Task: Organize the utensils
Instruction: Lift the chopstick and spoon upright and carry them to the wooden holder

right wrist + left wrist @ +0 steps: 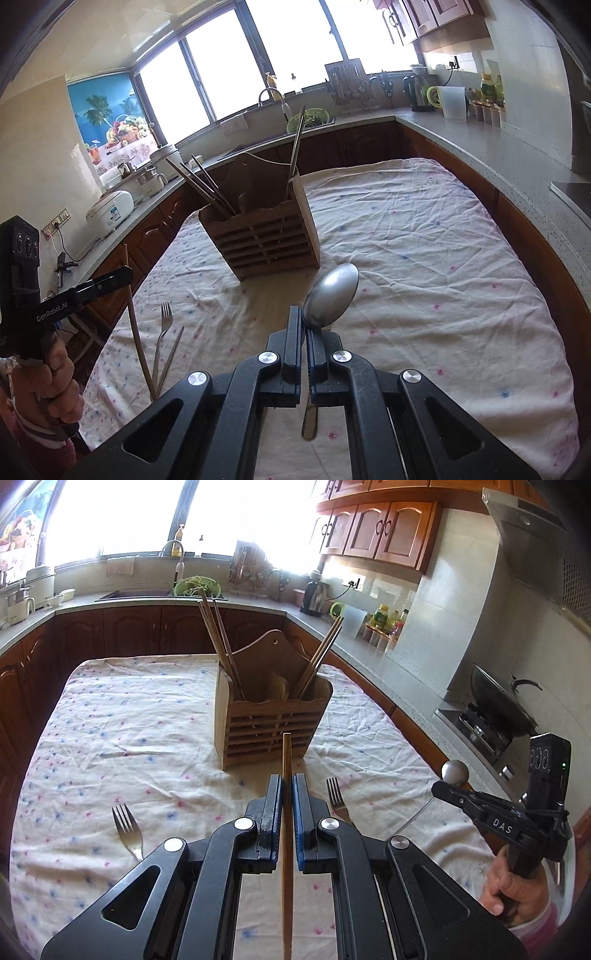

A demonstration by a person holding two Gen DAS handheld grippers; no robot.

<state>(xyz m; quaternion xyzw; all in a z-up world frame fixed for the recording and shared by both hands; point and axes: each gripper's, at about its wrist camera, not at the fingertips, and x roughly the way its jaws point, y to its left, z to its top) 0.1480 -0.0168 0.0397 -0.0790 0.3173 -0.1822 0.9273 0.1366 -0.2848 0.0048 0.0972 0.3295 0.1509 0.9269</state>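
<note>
While two forks [127, 829] lie nearby, the holder [271, 705] perhaps blocks chopsticks [221, 635].

The chopstick [287, 849] runs off the bottom edge, and the gripper hides most of one fork [337, 797].

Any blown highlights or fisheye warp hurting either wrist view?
Left wrist: windows blown white, counter edges bowed; chopstick in the left gripper stays sharp. Right wrist: windows clipped, holder backlit and dim, spoon in the right gripper readable.
</note>
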